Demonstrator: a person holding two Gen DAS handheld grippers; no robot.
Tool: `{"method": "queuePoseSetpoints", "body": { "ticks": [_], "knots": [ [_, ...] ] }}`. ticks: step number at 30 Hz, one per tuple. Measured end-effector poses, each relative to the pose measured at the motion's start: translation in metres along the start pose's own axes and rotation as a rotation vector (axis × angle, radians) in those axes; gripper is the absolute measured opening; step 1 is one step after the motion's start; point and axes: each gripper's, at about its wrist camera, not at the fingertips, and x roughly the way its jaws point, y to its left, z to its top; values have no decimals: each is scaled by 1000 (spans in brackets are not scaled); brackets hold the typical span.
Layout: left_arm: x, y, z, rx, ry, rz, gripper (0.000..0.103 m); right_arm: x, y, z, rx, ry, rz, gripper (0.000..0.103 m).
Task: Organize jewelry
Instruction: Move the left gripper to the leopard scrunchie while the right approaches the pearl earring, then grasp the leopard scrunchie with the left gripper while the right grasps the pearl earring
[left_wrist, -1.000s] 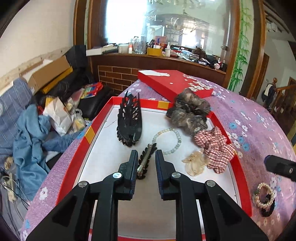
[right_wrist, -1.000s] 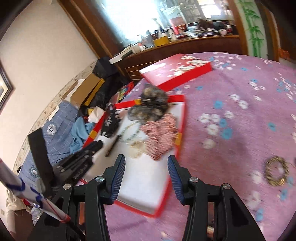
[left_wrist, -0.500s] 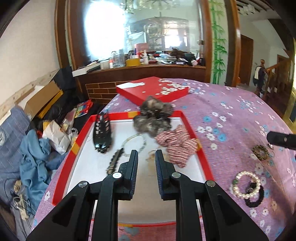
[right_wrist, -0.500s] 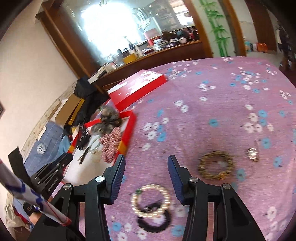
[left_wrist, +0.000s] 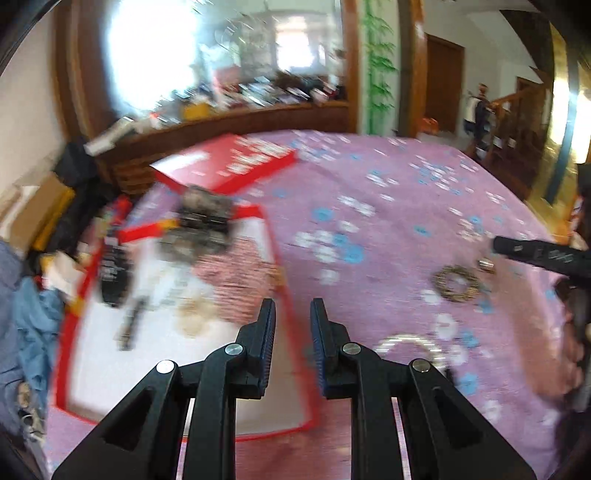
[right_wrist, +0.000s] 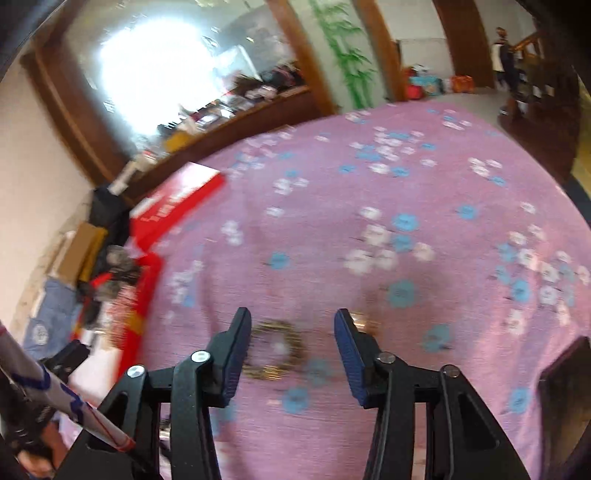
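Observation:
A red-rimmed white tray (left_wrist: 92, 373) holds hair clips, scrunchies (left_wrist: 201, 225) and a bead bracelet, all blurred. My left gripper (left_wrist: 292, 314) is open and empty over the tray's right rim. A pearl bracelet (left_wrist: 410, 343) lies on the purple cloth to its right. A gold-brown bracelet (left_wrist: 456, 282) (right_wrist: 275, 350) and a small ring (right_wrist: 360, 319) lie further right. My right gripper (right_wrist: 291, 323) is open and empty, its fingers on either side of the gold-brown bracelet, just above it. One right finger (left_wrist: 535, 254) shows in the left wrist view.
A red box lid (left_wrist: 229, 166) lies on the flowered purple cloth (right_wrist: 406, 221) beyond the tray. A wooden counter with clutter (left_wrist: 240, 110) stands behind. Bags and clothes (left_wrist: 33, 314) are piled left of the table.
Both grippers have swung right. The left has left the middle of the tray for its right rim. The right has moved from the pearl bracelet to the gold-brown bracelet.

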Motion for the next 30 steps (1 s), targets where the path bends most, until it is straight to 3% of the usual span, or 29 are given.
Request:
{"method": "queuePoseSetpoints", "body": {
  "ticks": [5, 11, 15, 18, 22, 27, 30],
  "knots": [
    [44, -54, 18, 11, 183, -248, 18, -6, -22, 5, 70, -14, -33, 40],
    [91, -117, 35, 116, 280, -304, 18, -10, -33, 7, 109, -27, -52, 40],
    [114, -140, 33, 159, 314, -257, 17, -7, -36, 7, 117, -15, -52, 40],
    [114, -149, 32, 186, 284, -256, 7, -3, -36, 7, 115, -5, -54, 40],
    [105, -151, 25, 209, 240, -238, 5, 1, -35, 6, 107, 4, -59, 40],
    [83, -124, 28, 116, 177, -282, 5, 14, -33, 5, 92, 32, -46, 40],
    [68, -105, 32, 70, 122, -289, 5, 21, -26, 4, 62, 44, -25, 28]
  ]
}}
